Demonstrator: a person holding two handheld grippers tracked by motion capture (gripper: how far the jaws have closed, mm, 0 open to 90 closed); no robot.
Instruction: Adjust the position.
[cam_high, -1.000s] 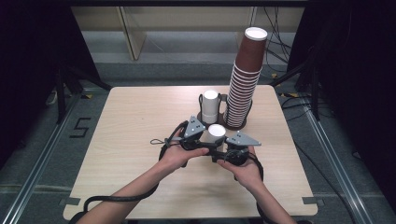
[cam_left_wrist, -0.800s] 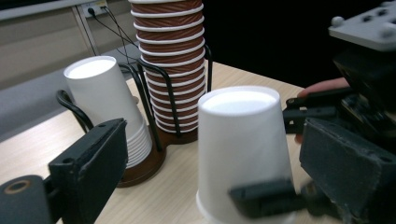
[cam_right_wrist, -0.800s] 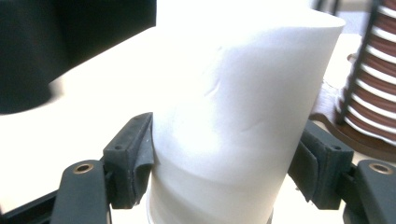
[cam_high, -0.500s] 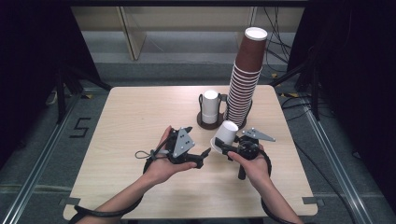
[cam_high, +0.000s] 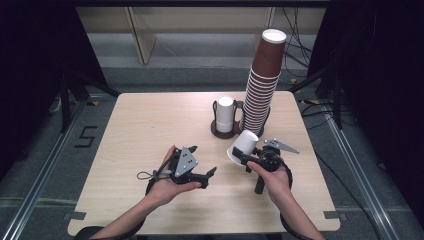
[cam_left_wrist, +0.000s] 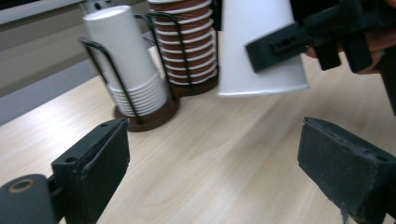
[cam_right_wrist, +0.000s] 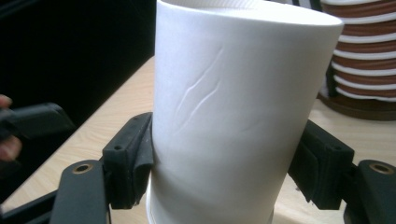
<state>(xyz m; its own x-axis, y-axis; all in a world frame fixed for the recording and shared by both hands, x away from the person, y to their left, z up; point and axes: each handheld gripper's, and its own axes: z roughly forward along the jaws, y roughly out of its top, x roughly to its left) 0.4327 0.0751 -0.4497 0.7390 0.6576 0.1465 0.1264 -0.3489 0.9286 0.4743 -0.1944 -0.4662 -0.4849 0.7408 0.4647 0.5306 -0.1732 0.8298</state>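
Though floor-marked "5" (cam_high: 84, 136), white cup (cam_right_wrist: 233, 116) unlabelled.

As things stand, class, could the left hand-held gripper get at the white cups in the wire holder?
Probably yes. The left hand-held gripper is open, and bare table lies between it and the white cup stack. The held white cup hangs off to one side.

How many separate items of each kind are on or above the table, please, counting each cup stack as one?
Cup stacks: 2 (white, brown)
Loose white cup: 1
Wire holder: 1
Hand-held grippers: 2 (left, right)
Total: 6
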